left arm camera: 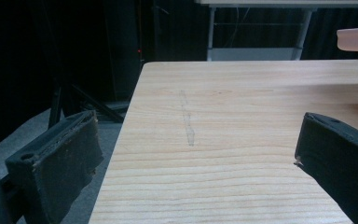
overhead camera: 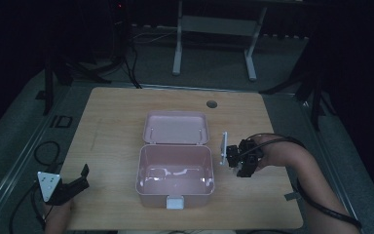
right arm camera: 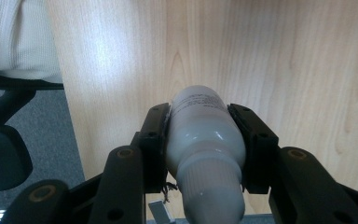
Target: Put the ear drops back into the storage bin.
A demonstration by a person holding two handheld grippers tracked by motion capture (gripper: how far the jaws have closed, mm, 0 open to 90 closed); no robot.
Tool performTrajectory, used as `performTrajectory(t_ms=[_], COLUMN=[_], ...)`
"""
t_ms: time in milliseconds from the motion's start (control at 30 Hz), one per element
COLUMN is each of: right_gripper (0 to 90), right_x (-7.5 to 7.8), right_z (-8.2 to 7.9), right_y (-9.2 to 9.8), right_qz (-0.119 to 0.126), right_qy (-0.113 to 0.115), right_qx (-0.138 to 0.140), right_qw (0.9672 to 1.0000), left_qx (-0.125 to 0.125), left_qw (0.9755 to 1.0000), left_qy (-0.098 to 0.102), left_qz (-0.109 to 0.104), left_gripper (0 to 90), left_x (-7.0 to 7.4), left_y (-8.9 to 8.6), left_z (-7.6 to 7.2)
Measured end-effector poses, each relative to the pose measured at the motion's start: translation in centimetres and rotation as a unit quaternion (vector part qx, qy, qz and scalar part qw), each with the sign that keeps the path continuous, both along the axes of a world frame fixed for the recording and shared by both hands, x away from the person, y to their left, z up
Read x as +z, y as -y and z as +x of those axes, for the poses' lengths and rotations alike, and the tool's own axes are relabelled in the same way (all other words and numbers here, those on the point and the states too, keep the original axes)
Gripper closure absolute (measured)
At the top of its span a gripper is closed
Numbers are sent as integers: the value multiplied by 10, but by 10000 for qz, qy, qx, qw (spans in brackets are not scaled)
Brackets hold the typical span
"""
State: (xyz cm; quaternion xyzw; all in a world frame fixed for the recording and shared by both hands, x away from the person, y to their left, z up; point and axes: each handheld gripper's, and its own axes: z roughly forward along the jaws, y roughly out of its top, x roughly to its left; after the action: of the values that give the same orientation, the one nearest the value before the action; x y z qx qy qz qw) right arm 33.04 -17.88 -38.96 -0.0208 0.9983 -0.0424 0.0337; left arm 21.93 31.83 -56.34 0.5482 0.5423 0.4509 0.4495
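My right gripper [right arm camera: 200, 114] is shut on a white plastic bottle [right arm camera: 203, 140]. The bottle lies lengthwise between the jaws with its ribbed cap towards the camera, and it hangs above the wooden table [right arm camera: 284, 60]. From above, that right gripper [overhead camera: 241, 162] hovers just right of an open pink box [overhead camera: 151, 187]. The box's lid [overhead camera: 176, 127] is folded back flat behind it. At the front left corner of the table my left gripper [overhead camera: 78, 183] rests open, and its two black pads [left arm camera: 60, 158] stand wide apart with nothing between them.
The pink box has a white latch [overhead camera: 175, 202] on its front wall and looks empty inside. A round cable hole [overhead camera: 212, 104] sits near the table's far edge. A black chair [right arm camera: 0, 149] and a person's white garment [right arm camera: 18, 37] lie past the table's near edge.
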Motion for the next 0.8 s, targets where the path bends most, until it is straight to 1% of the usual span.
performTrajectory(t_ms=[100,333,467,500,700,800], right_gripper=[598,598,598,598,598,598], right_x=[8,21,23,23,24,26], right_z=[1,2,2,1,0,-1], right_y=[-3,-12,-19,-21,-34,-42], right_qz=[70,57,72,60,113,84], right_qy=[47,145,154,151,140,118], right_qx=[7,-5,58,36,181,225], right_qw=[10000,9999,9998,9999,9997,9996], left_qx=[0,-5,-12,-13,-20,-24], left_qw=[10000,10000,10000,10000,10000,10000], left_qy=[0,-4,-6,-5,-5,-4], left_qz=[-6,-10,-8,-11,-12,-17], left_gripper=[5,5,5,5,5,5], left_x=[0,0,0,0,0,0], left_y=[0,0,0,0,0,0], left_z=[0,0,0,0,0,0])
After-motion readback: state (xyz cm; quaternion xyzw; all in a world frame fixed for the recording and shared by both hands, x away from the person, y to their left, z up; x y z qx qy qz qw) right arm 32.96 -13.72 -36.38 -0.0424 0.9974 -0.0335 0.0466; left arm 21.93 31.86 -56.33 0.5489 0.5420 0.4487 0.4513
